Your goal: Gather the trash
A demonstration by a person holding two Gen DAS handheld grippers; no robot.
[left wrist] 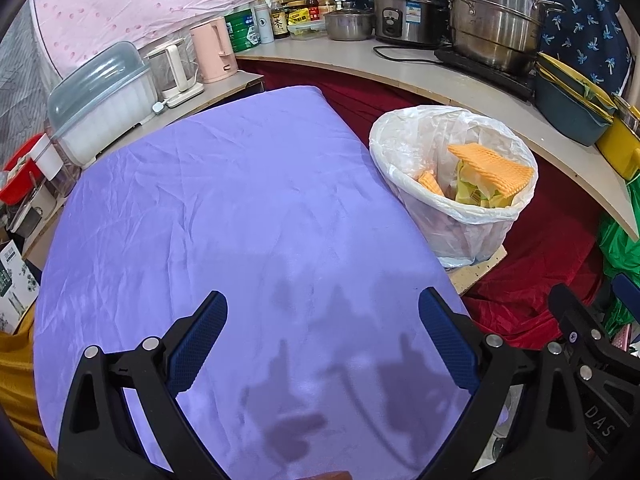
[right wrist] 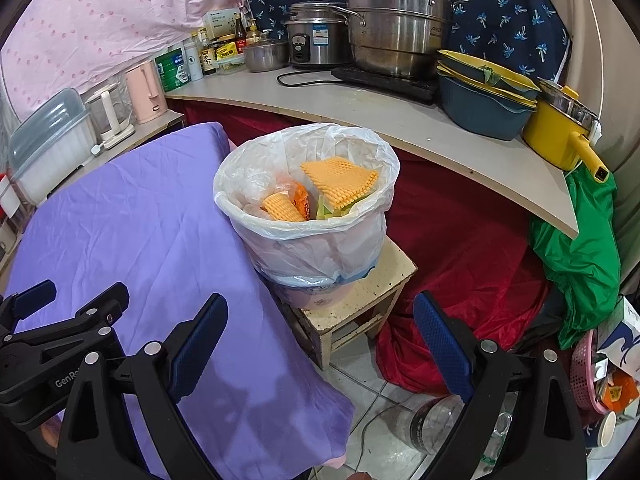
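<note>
A trash bin (left wrist: 472, 216) lined with a white plastic bag stands on a small stool (right wrist: 384, 280) beside the purple-covered table (left wrist: 224, 216). It also shows in the right wrist view (right wrist: 316, 236). Inside lie orange waffle-textured foam sheets (right wrist: 340, 184), orange and yellow-green wrappers. My left gripper (left wrist: 322, 340) is open and empty above the table's near part. My right gripper (right wrist: 320, 344) is open and empty, over the table edge and stool, short of the bin. The right gripper's body shows in the left view (left wrist: 592, 344); the left gripper shows in the right view (right wrist: 68, 320).
A curved counter (right wrist: 360, 116) behind the bin holds steel pots, a rice cooker, blue and yellow basins, a yellow pot and bottles. A pink kettle (left wrist: 212, 50) and dish box stand at left. Red cloth, a green bag (right wrist: 576, 248) and a plastic bottle (right wrist: 436, 416) lie on the floor.
</note>
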